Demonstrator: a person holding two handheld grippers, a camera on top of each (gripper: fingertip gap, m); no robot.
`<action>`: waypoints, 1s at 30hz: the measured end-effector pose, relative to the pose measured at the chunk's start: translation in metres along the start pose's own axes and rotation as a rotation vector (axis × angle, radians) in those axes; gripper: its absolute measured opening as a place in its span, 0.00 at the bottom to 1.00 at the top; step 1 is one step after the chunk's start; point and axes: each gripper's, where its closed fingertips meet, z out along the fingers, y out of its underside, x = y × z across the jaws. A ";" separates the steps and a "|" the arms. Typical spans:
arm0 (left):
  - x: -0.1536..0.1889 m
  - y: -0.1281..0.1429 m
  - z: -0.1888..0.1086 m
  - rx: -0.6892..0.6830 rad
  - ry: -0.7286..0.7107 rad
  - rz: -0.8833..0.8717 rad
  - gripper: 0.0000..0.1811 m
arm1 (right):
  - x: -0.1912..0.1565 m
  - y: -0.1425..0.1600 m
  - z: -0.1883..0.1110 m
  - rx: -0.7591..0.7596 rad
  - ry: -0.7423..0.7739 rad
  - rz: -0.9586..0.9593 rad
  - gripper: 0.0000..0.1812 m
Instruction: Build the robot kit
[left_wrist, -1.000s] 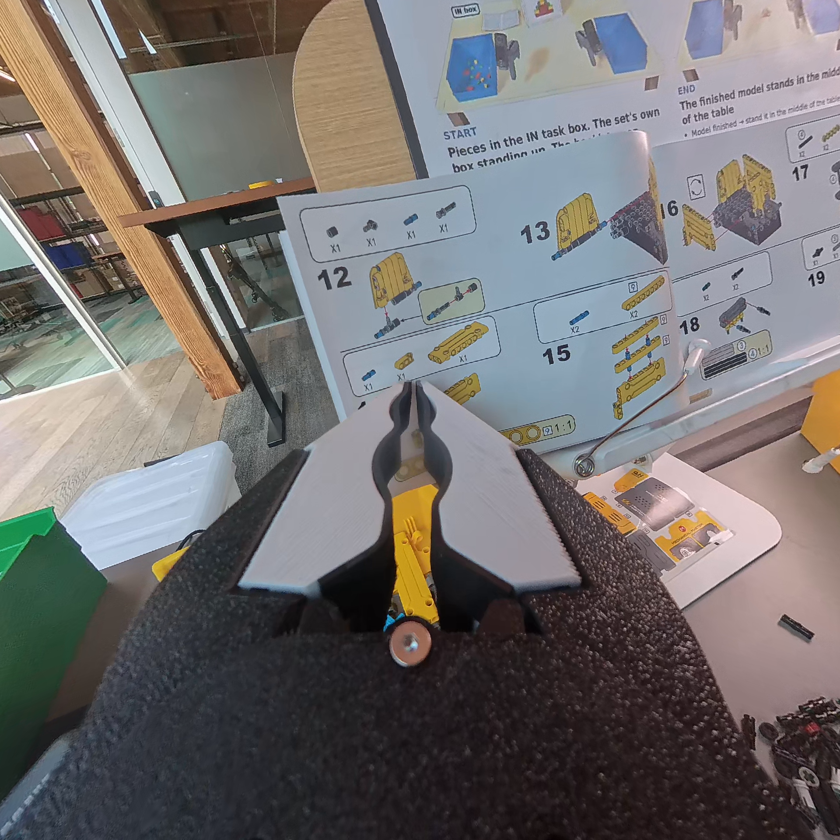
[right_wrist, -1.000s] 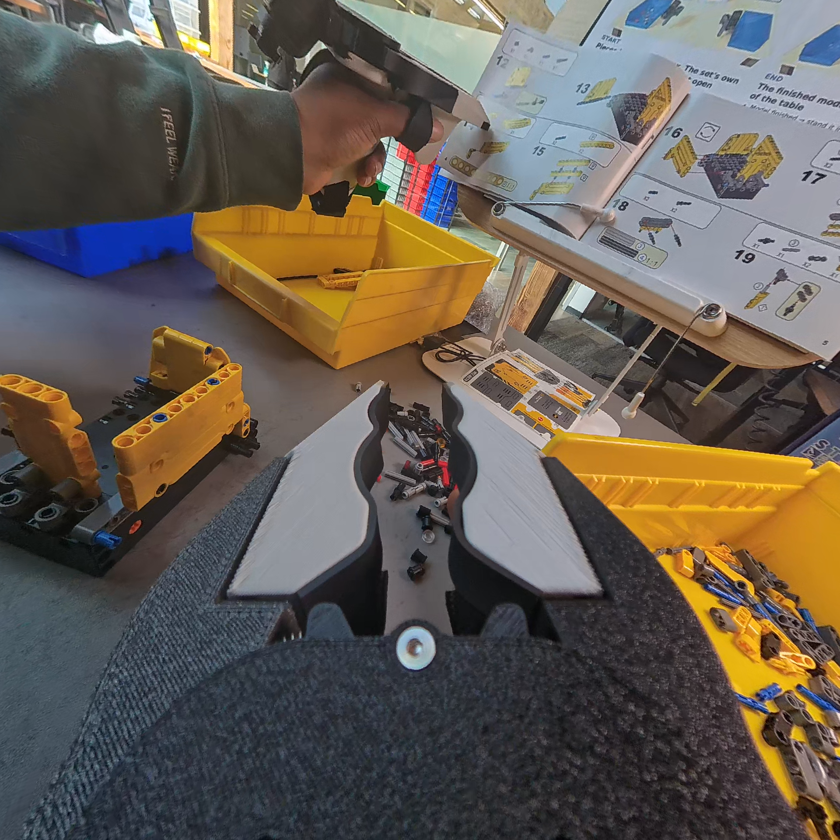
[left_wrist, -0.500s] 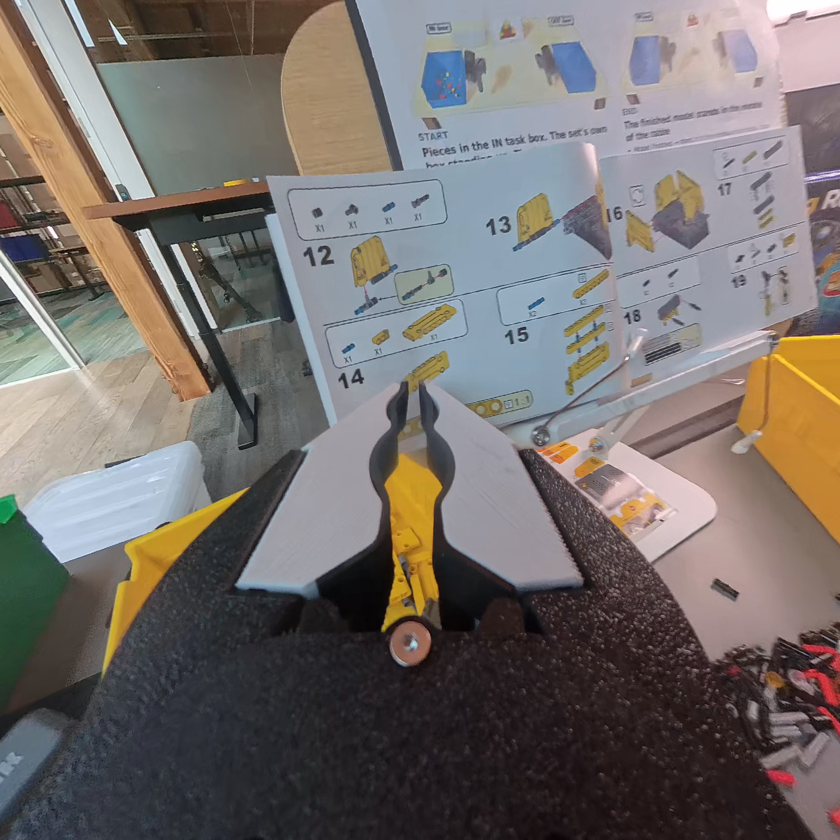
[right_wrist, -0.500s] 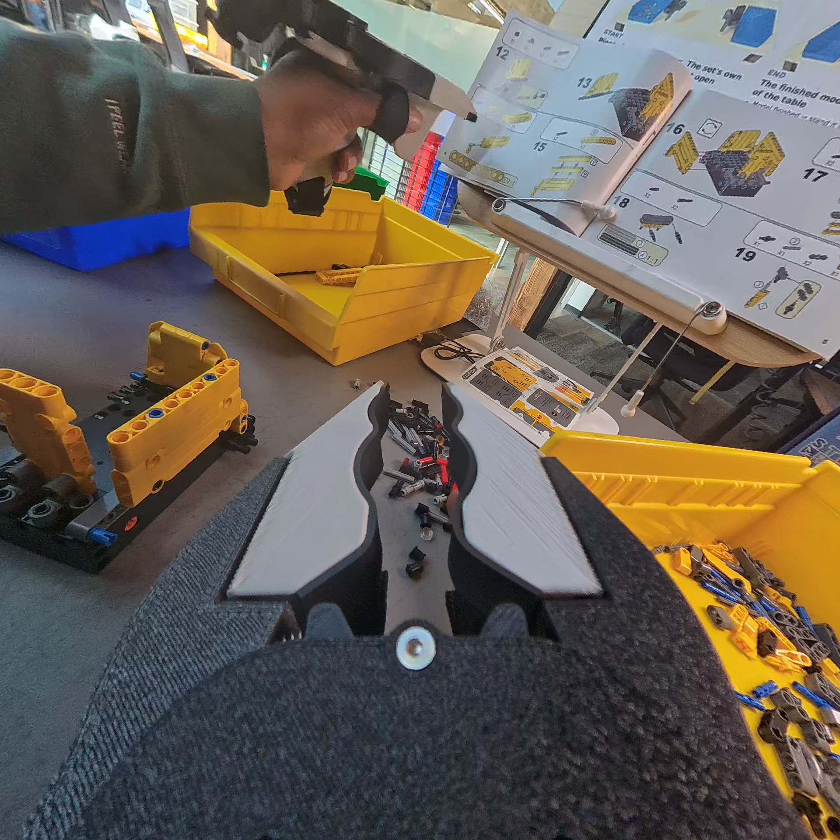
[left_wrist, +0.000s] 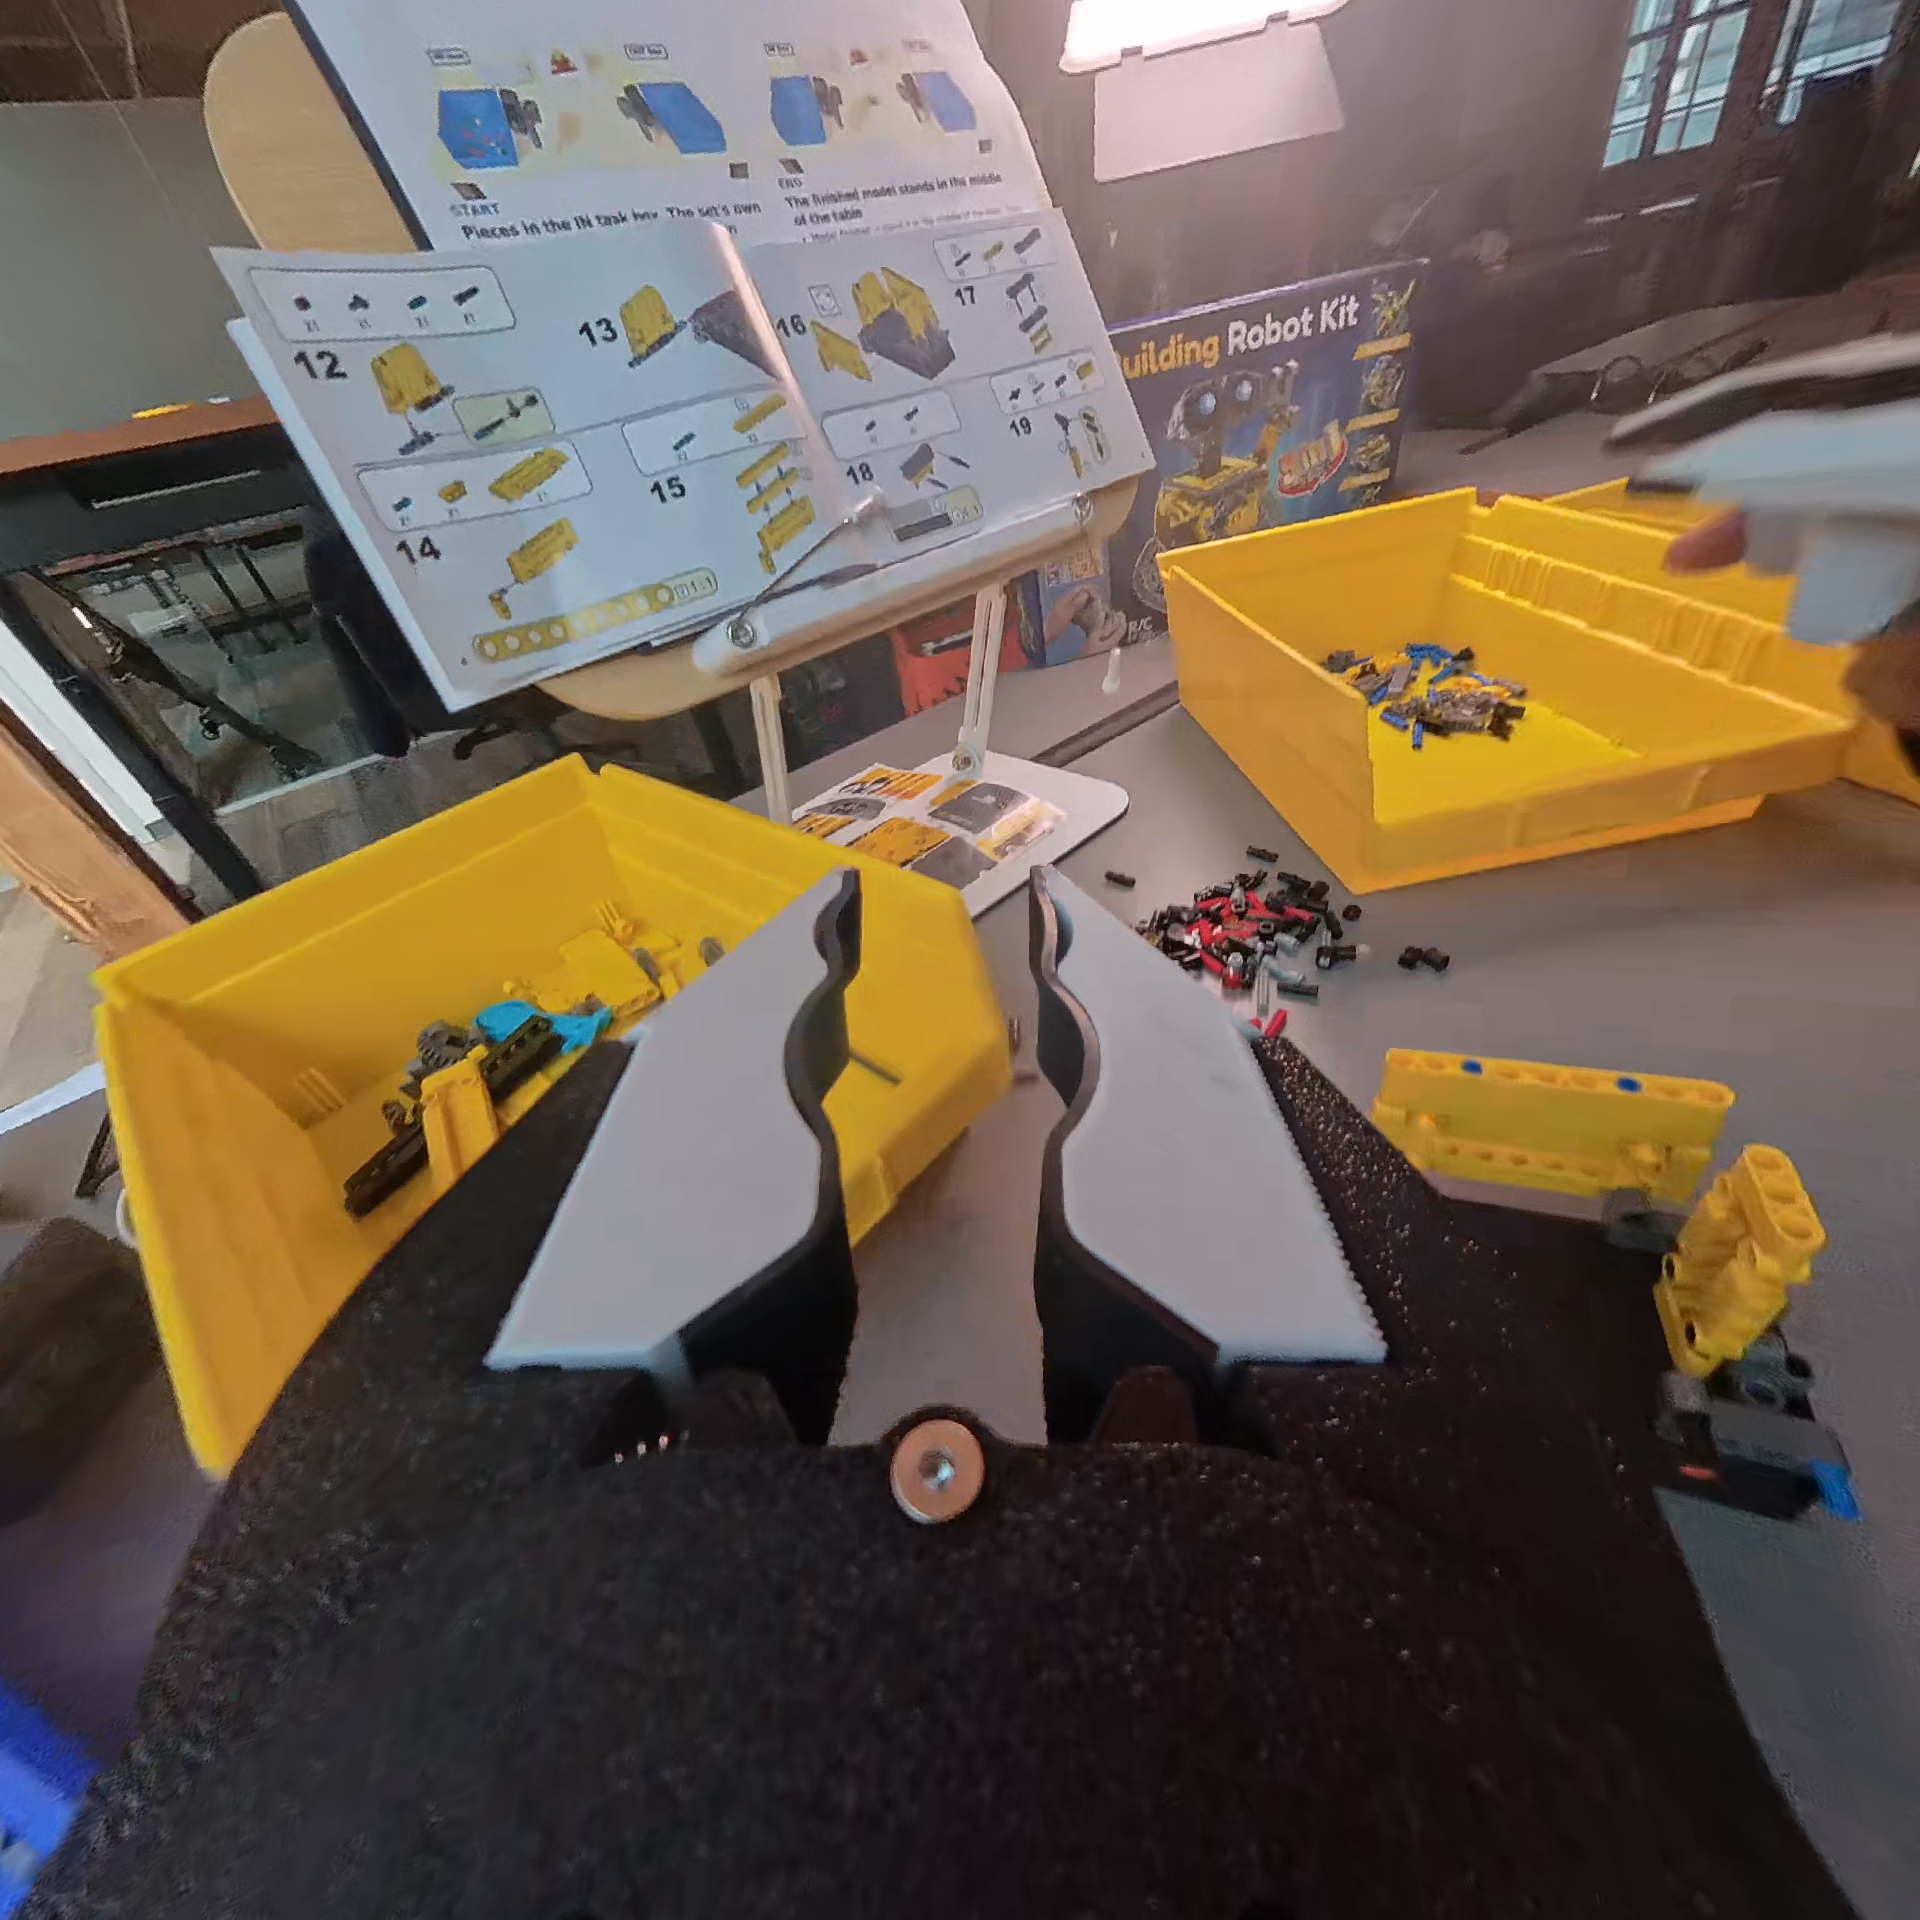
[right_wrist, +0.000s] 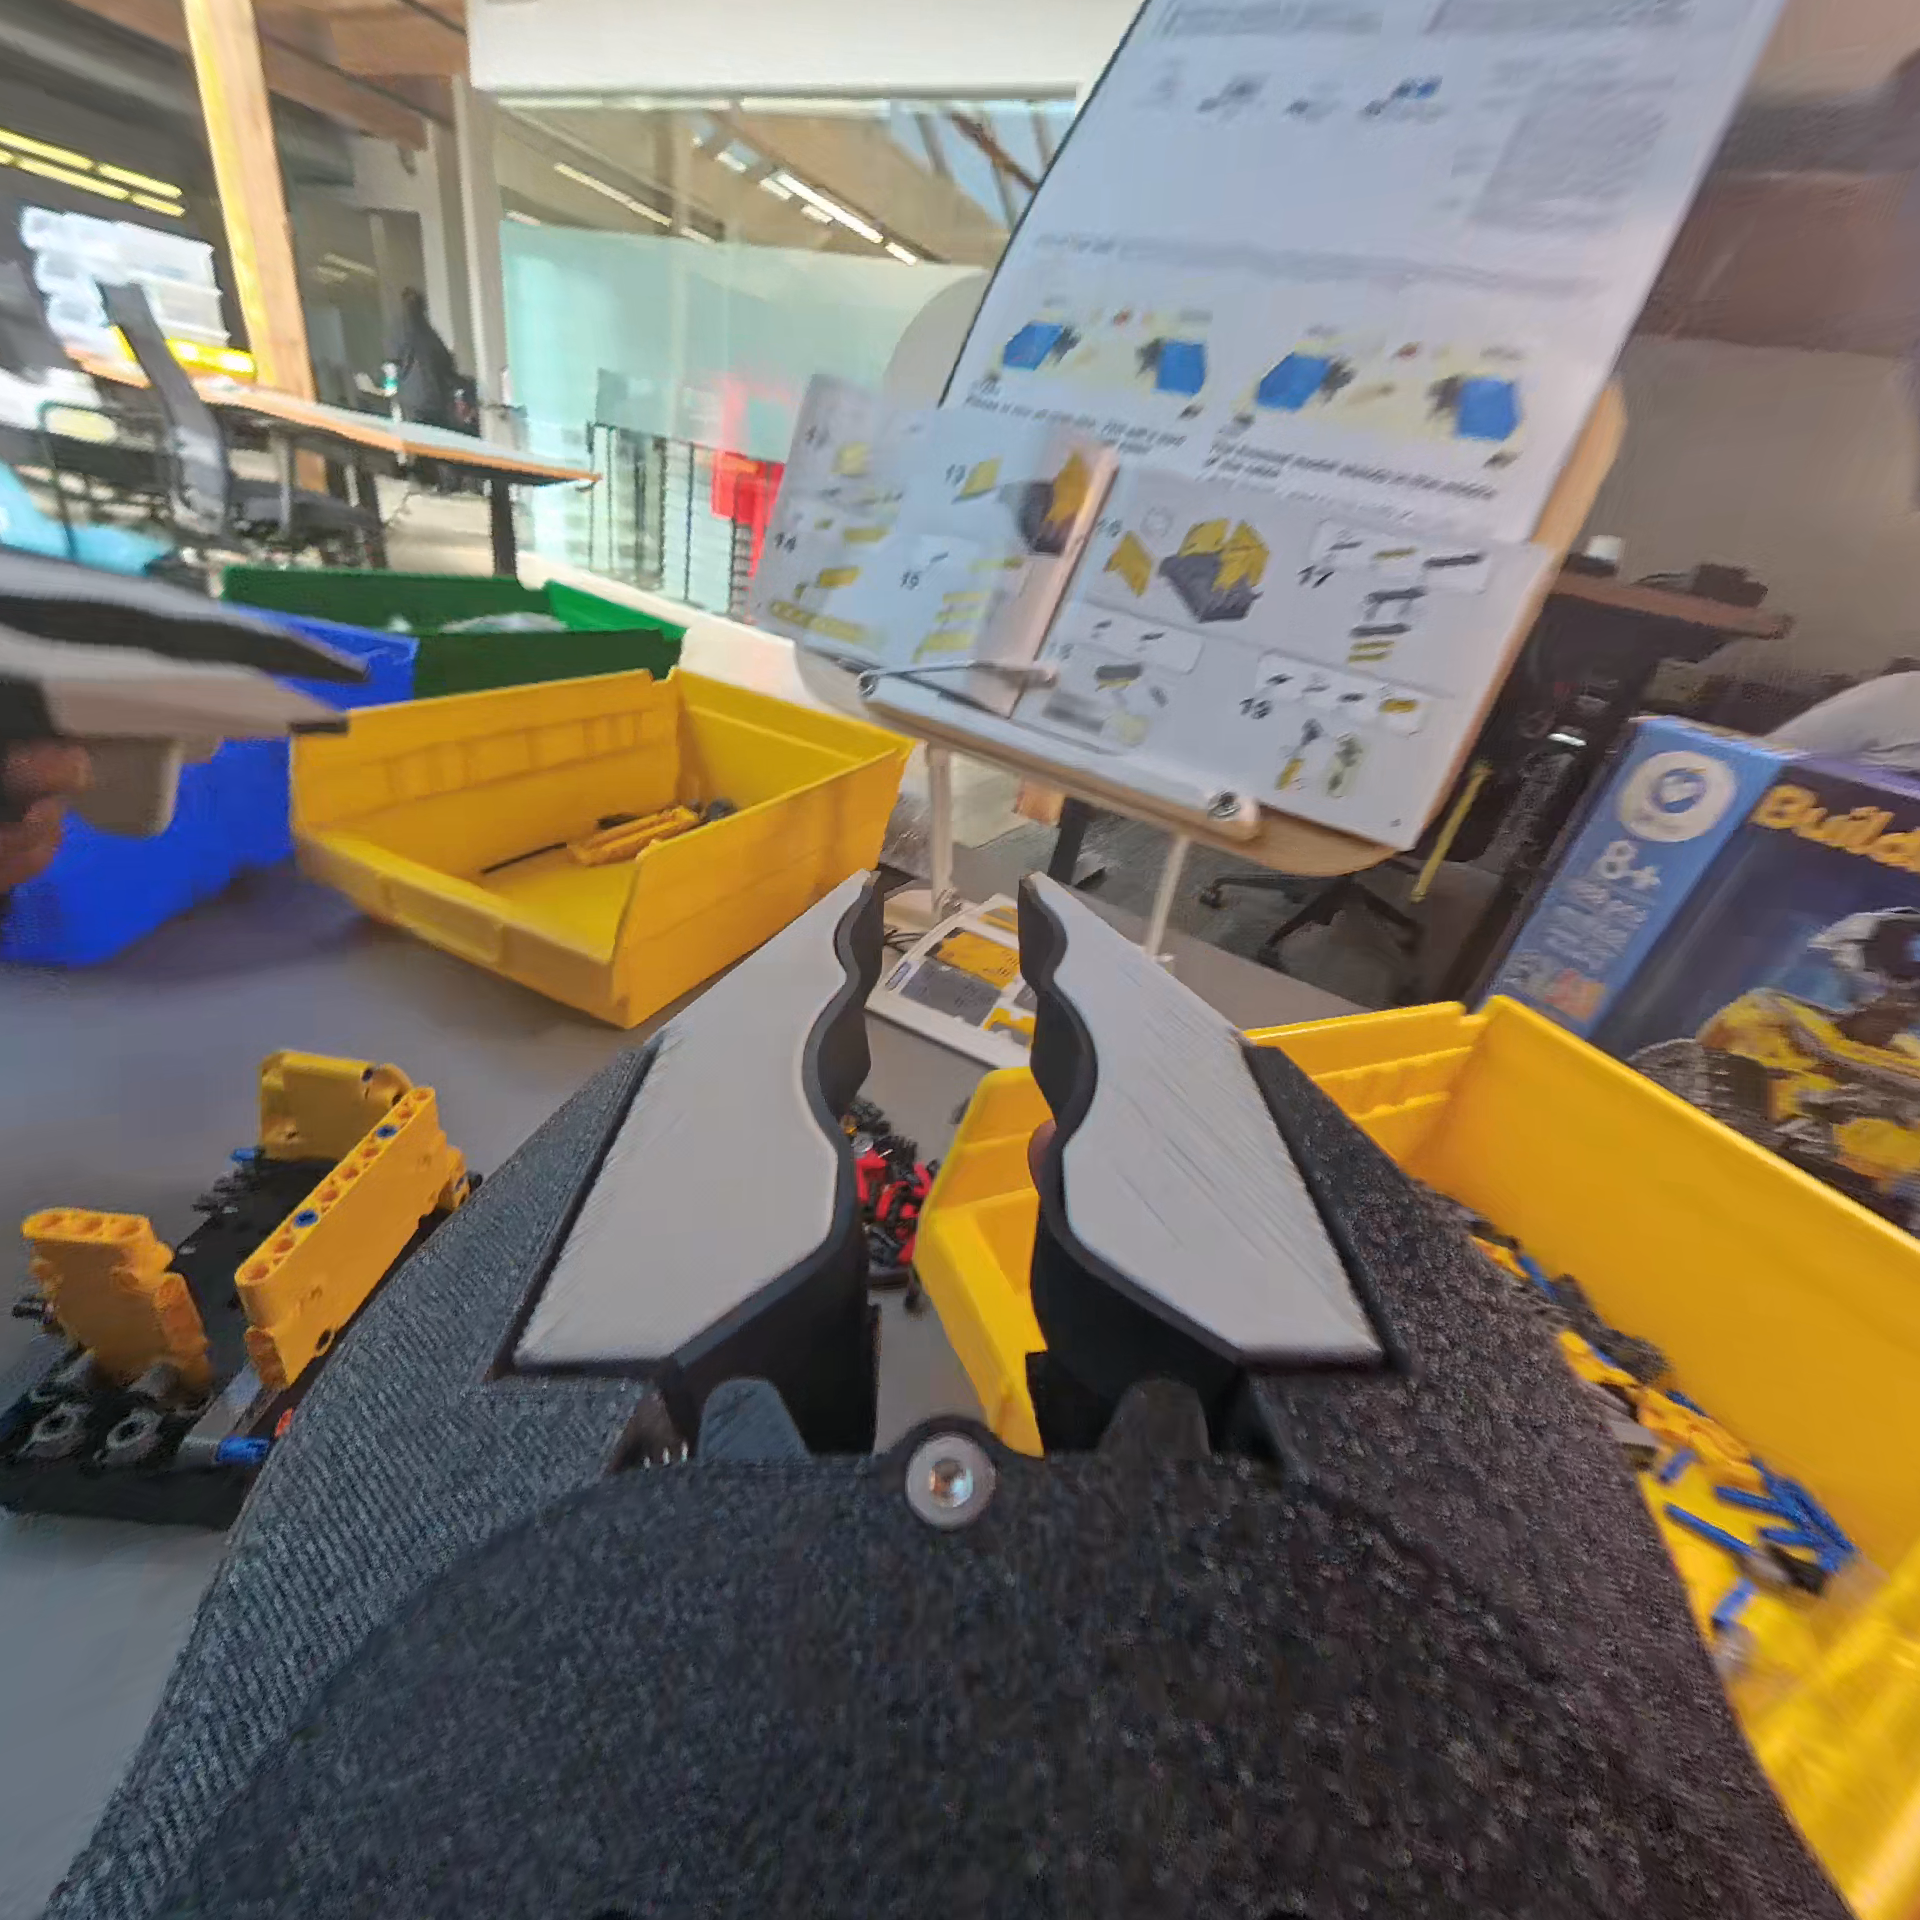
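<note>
both grippers gape empty over the desk: left gripper (left_wrist: 943, 914) above the near yellow bin's (left_wrist: 260, 1195) right edge, right gripper (right_wrist: 940, 914) above the other yellow bin's (right_wrist: 1558, 1174) left corner.

A grey table (left_wrist: 1621, 966) carries two yellow bins: one (left_wrist: 914, 997) on the left with a few yellow and black pieces, one (left_wrist: 1299, 727) on the right with small mixed parts. Between them lie a loose pile of black and red pins (left_wrist: 1242, 930) and the white foot of a booklet stand (left_wrist: 1081, 805). A half-built yellow and black model (left_wrist: 1558, 1127) sits nearer, and a blue bin (right_wrist: 135, 883) beyond the left one
</note>
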 end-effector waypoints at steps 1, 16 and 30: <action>0.000 0.007 -0.009 -0.015 -0.017 0.001 0.17 | 0.017 -0.018 -0.015 0.017 0.041 0.016 0.14; -0.018 0.038 -0.041 -0.073 -0.094 -0.063 0.17 | 0.199 0.177 -0.192 -1.124 0.019 0.045 0.09; -0.004 0.054 -0.040 -0.113 0.006 -0.041 0.19 | 0.197 0.210 -0.202 -1.232 -0.043 0.085 0.09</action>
